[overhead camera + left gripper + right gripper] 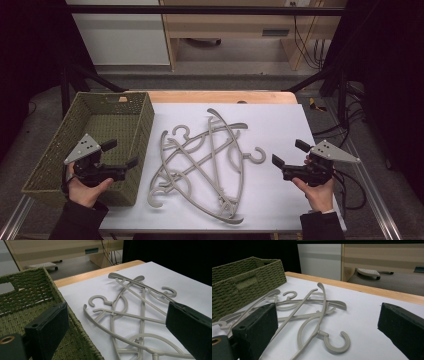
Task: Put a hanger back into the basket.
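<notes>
The left tool (121, 154) and the right tool (287, 153) are both wide open and hold nothing. Between them, a pile of grey hangers (204, 162), maybe four, lies tangled on the tabletop (280, 120). The green basket (131, 142) sits under the left tool.

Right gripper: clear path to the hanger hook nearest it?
Probably yes. The right gripper is open, facing the hook, with bare white sheet between them and nothing lying over it.
</notes>
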The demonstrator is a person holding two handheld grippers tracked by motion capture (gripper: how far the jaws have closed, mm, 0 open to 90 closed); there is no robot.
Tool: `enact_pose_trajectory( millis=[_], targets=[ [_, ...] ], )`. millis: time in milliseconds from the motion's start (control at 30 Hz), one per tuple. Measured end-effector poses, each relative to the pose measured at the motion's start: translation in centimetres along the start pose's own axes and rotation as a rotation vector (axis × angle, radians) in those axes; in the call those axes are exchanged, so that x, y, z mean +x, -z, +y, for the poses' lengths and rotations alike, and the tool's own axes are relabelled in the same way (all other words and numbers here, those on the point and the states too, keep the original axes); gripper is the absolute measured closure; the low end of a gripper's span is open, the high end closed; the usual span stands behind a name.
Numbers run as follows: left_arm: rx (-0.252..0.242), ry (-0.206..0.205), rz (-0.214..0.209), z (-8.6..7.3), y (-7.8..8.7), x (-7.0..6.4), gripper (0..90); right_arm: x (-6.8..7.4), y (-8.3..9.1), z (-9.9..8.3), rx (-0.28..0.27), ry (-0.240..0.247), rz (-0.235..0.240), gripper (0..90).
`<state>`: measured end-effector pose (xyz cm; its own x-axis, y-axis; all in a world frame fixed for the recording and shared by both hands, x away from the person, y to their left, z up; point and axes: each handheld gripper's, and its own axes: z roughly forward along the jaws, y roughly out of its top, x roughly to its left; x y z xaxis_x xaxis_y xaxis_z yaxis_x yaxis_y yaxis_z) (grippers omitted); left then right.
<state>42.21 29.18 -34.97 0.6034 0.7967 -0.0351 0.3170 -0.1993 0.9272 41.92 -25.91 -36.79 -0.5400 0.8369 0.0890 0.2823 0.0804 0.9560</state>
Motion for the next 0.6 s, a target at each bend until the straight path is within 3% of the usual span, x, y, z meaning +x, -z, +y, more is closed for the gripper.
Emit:
enact_pose_trajectory(
  millis=[267, 600],
  targets=[
    [-0.003, -0.005, -0.01, 0.3, 0.0, -0.7, 4.6, 0.0, 0.0, 0.0, -0.001, 0.0, 0.0, 3.3],
    [0.003, -0.032, -0.026, 0.6, -1.0, -2.6, 5.1, 0.5, -0.2, 0.1, 0.008, 0.005, 0.004, 3.3]
  ],
)
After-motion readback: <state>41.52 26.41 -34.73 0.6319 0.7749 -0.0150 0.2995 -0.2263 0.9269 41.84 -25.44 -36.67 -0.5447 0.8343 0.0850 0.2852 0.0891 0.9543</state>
